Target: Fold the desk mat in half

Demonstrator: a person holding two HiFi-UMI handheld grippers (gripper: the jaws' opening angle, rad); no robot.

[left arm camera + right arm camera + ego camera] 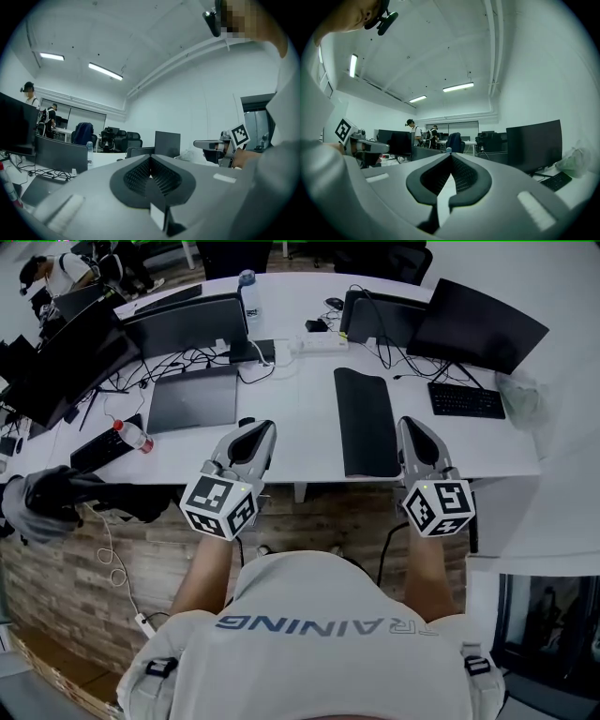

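Clearly both tools are closed and hold nothing. In the left gripper view the left gripper (150, 158) has its ribbed pads pressed tip to tip, and in the right gripper view the right gripper (451, 155) shows the same meeting of tips. Both cameras tilt up toward the ceiling lights and far monitors, so neither shows the desk surface in front of its jaws.

From the head view, the desk mat (366, 423) lies as a long, narrow black strip on the white desk (300, 418), running away from the person. Whether it is one layer or two cannot be made out from above. The right gripper (411, 427) sits just beside the mat's right edge, near its close end; contact cannot be judged. The left gripper (255, 432) is well apart from the mat, over the desk's near edge beside a closed laptop (192, 397).

The marker cubes (220, 504) cover the hands behind them, and the forearms are partly cut off by the person's shirt (319, 634). A keyboard (466, 399) lies to the mat's right, and a bottle (131, 435) lies on its side at the left.
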